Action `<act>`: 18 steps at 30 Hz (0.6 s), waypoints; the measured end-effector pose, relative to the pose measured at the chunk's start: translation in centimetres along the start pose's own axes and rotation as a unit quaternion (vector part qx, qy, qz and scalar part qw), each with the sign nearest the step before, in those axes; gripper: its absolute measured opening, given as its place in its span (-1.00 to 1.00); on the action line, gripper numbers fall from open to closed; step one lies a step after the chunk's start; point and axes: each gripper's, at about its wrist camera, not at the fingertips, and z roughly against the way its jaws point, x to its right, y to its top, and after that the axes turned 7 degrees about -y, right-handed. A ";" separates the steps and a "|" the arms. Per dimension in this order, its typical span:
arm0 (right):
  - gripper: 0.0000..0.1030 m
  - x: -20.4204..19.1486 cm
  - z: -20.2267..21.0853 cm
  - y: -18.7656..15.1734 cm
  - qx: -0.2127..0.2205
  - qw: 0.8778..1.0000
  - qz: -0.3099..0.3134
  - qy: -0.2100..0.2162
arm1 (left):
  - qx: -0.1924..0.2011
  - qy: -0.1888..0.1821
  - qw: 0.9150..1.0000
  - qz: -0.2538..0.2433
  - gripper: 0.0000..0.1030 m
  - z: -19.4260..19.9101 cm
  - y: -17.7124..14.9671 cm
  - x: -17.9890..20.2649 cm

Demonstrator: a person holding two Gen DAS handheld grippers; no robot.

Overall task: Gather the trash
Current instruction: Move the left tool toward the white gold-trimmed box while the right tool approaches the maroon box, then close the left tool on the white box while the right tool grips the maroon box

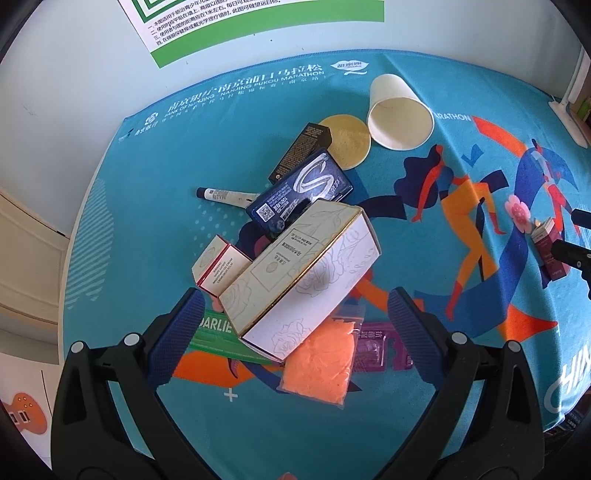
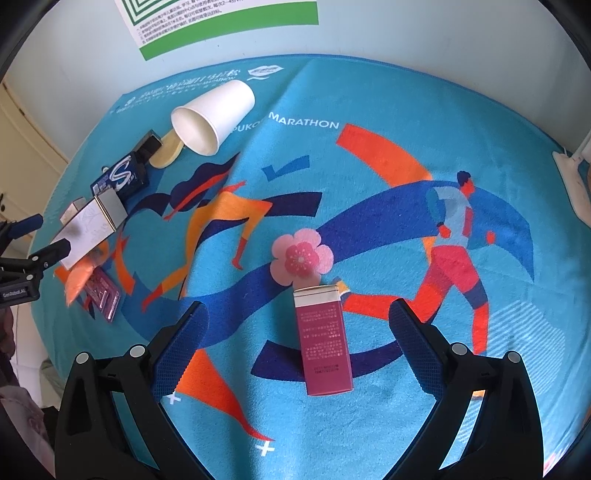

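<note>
In the left wrist view a heap of trash lies on the blue cloth. A large cream box with flower line art tops the heap, between the fingers of my open left gripper without touching them. Under it lie an orange packet, a green Darlie box and a purple blister pack. Behind are a dark blue box, a black box, a small pink-edged box, a pen and a tipped paper cup. My open right gripper straddles a magenta box lying flat.
A round beige pad lies beside the cup. A wall with a green-bordered poster stands behind the table. A white lamp base sits at the right edge. The printed cloth covers the table, whose rounded edge falls away on the left.
</note>
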 end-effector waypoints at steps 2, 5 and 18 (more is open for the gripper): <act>0.87 0.0 -0.2 0.0 -0.002 1.000 0.000 -0.001 | -0.003 0.000 1.000 -0.002 0.87 -0.3 0.1 0.0; 0.87 -0.1 -0.6 0.0 -0.009 1.000 0.001 -0.001 | -0.006 0.005 1.000 -0.012 0.87 -0.8 0.1 0.0; 0.39 0.2 -3.6 -0.5 -0.057 0.998 0.002 -0.028 | -0.042 0.055 0.994 -0.081 0.81 -4.8 0.6 0.0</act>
